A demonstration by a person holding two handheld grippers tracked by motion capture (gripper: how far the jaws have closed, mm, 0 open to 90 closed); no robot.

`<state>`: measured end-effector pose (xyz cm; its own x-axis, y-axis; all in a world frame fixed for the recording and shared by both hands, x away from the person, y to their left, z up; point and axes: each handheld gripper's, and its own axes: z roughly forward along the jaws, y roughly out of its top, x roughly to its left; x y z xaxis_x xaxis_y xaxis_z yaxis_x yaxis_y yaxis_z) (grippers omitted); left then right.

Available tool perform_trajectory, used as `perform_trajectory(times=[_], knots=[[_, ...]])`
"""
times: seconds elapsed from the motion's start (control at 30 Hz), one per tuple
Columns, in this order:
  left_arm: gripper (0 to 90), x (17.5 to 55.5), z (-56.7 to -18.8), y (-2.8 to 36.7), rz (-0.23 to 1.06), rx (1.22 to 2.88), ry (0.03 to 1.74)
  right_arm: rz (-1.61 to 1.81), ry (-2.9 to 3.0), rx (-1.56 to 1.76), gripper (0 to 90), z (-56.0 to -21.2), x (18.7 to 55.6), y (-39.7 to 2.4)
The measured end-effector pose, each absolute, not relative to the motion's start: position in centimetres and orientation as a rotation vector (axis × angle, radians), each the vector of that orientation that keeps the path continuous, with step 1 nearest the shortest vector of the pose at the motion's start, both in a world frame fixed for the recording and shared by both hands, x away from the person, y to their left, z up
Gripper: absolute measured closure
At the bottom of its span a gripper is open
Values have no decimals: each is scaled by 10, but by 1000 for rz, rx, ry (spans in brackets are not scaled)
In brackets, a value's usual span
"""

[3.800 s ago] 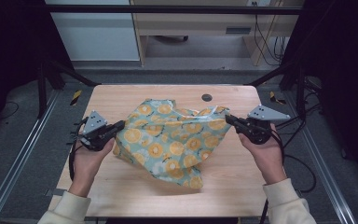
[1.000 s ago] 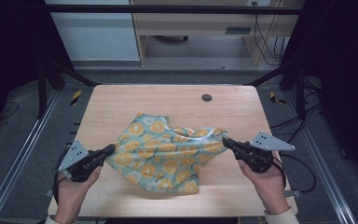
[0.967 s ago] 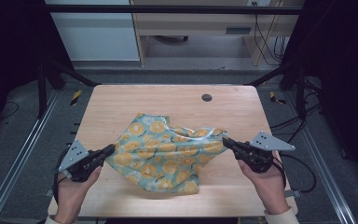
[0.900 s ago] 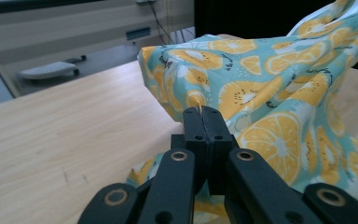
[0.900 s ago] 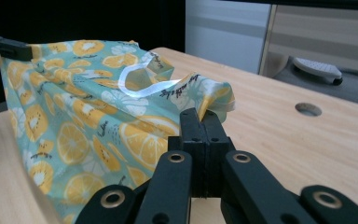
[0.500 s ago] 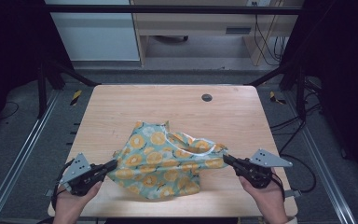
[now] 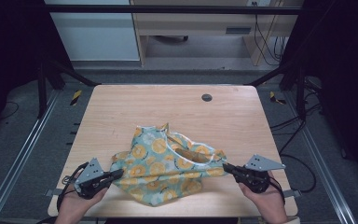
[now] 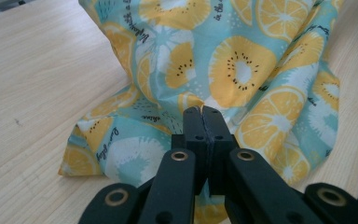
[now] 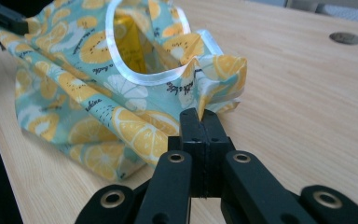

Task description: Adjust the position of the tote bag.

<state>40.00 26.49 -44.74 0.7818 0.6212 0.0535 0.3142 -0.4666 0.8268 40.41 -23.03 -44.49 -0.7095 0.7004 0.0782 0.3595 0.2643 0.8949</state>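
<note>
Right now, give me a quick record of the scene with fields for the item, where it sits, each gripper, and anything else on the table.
item: fruit-print cloth, teal with orange and kiwi slices, white-trimmed opening
place: near edge of the wooden table, partly lifted
left gripper: shut on the cloth's left edge
right gripper: shut on the cloth's right corner
other: round dark grommet at the far side

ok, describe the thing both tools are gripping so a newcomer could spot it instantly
On the light wooden table, look near the front edge, between the left tool and the right tool. There lies a crumpled teal cloth printed with orange and lemon slices, with a white-trimmed opening. The only other thing on the tabletop is a small dark round grommet farther back.
</note>
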Motion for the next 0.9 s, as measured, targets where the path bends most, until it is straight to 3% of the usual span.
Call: perform_trajectory(times=[0.5, 0.9], knots=[[900, 424, -469, 242, 512, 2288, 711, 1267, 2320, 1016, 900, -469, 425, -223], [900, 450, -478, 235, 560, 2306, 782, 1200, 2355, 1050, 900, -478, 442, -214]])
